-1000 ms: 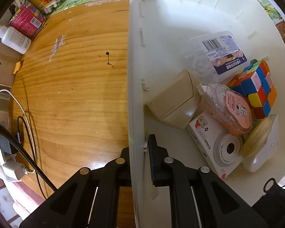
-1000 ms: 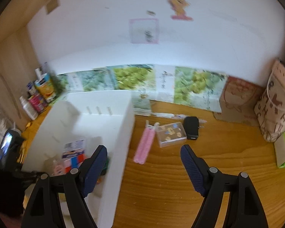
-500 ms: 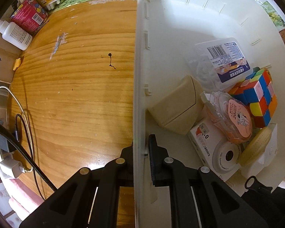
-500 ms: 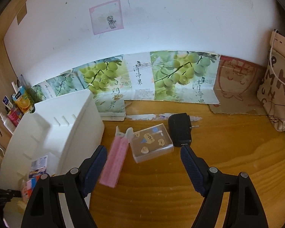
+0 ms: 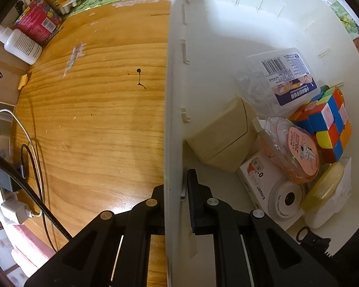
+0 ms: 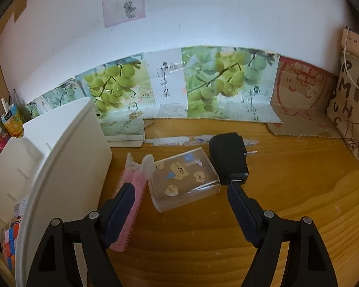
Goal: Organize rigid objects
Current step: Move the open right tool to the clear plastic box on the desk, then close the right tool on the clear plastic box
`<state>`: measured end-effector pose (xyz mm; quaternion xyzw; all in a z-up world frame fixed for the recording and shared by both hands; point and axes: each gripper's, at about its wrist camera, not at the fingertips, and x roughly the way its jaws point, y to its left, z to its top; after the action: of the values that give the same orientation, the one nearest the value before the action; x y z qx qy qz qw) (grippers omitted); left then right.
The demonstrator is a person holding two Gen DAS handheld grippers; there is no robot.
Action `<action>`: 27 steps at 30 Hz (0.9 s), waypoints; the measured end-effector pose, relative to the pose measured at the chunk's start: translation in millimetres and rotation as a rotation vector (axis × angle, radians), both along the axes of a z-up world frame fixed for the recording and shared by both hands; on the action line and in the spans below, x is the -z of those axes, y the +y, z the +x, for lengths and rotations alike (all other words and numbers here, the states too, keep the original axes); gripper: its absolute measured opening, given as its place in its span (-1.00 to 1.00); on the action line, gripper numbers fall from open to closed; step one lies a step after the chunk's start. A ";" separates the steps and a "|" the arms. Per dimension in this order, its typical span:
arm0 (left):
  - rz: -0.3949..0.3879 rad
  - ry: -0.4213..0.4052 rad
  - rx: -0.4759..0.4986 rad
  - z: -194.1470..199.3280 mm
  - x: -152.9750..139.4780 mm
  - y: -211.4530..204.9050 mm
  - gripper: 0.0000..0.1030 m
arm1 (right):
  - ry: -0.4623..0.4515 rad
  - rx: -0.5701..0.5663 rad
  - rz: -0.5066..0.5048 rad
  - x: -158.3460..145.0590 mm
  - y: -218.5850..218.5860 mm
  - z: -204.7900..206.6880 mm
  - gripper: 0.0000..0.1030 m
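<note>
Left gripper [image 5: 176,186] clamps the white bin [image 5: 172,95] wall.
Right gripper [image 6: 179,191] gapes wide over the clear case [image 6: 184,179]; bare wooden desk [image 6: 299,179] rightward.

A white plastic bin [image 6: 67,167], pink ridged comb [image 6: 131,205], clear plastic case [image 6: 184,179] and black plug adapter [image 6: 229,157] are carried by the scuffed wooden tabletop [image 6: 287,179]

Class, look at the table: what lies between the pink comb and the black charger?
In the right wrist view, a clear plastic box lies between the pink comb and the black charger.
</note>
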<state>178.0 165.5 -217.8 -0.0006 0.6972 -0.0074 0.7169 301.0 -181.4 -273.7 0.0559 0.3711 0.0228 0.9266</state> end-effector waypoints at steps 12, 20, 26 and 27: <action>-0.017 0.018 -0.051 1.0 4.6 17.6 -0.77 | 0.014 0.003 0.016 3.5 -2.3 9.3 0.56; -0.025 0.015 -0.064 -7.5 8.7 21.2 -0.78 | 0.014 0.004 -0.010 -0.7 -6.6 29.7 0.56; -0.025 0.012 -0.062 -11.5 7.9 18.9 -0.78 | 0.018 0.010 -0.046 -1.2 -4.2 32.9 0.41; -0.024 0.012 -0.061 -10.8 8.3 17.9 -0.78 | 0.019 0.011 -0.048 -1.3 -4.4 32.9 0.41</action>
<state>167.2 183.4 -226.1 -0.0307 0.7011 0.0060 0.7124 333.9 -185.9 -272.4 0.0357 0.3798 0.0084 0.9243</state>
